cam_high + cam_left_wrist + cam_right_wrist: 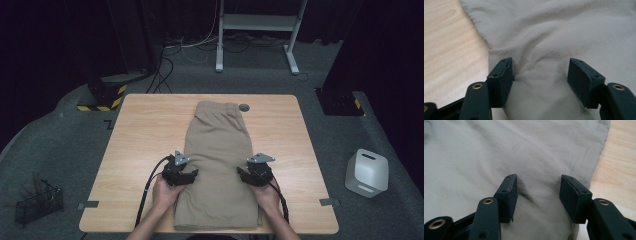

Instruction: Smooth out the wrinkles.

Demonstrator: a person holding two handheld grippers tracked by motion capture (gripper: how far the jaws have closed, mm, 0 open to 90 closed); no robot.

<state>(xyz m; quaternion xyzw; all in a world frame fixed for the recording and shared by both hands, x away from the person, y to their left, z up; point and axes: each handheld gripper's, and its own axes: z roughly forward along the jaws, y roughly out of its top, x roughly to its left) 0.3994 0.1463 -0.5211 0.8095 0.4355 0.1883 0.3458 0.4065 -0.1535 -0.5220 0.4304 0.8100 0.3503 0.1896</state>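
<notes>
While jaws gape, two grippers press one khaki shorts [218, 150], seemingly folded.

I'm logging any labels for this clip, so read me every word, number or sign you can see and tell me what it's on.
No readable text on the tan shorts, the wooden table, the left gripper or the right gripper.
Yellow and black hazard stripes on a floor base, a sign without words.
A dark mark on the floor by the table's far left corner, too small to read.
</notes>
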